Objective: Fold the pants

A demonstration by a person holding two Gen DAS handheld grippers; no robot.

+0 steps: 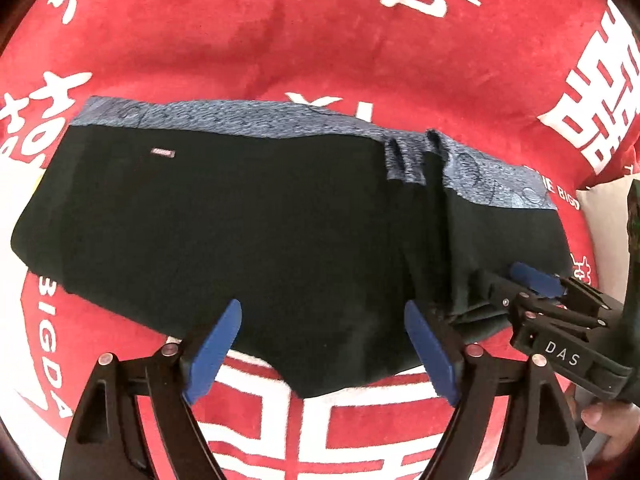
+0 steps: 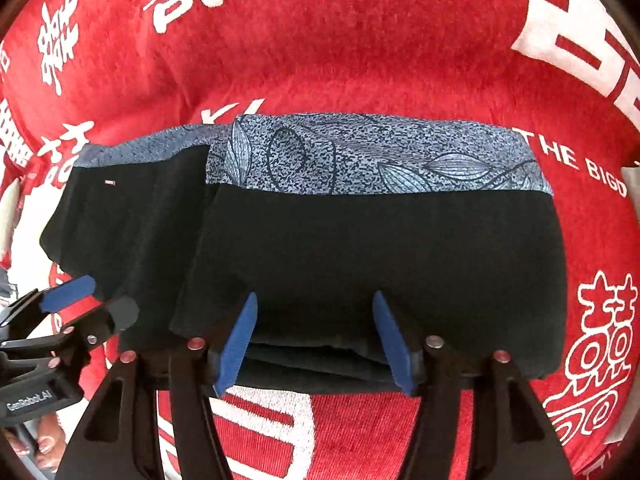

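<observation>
The black pants (image 1: 248, 216) with a blue-grey patterned waistband (image 1: 224, 118) lie folded on the red cloth. My left gripper (image 1: 324, 348) is open, its blue fingers over the near hem. My right gripper (image 2: 316, 340) is open too, its fingers on either side of the stacked near edge of the pants (image 2: 360, 240); no grip shows. The right gripper also shows in the left wrist view (image 1: 536, 280) at the pants' right end. The left gripper shows in the right wrist view (image 2: 80, 296) at the left end. A small label (image 1: 163, 153) sits near the waistband.
A red cloth with white characters (image 1: 360, 40) covers the whole surface. A pale object (image 1: 604, 208) lies at the right edge. The person's fingers (image 1: 612, 420) hold the right gripper's handle.
</observation>
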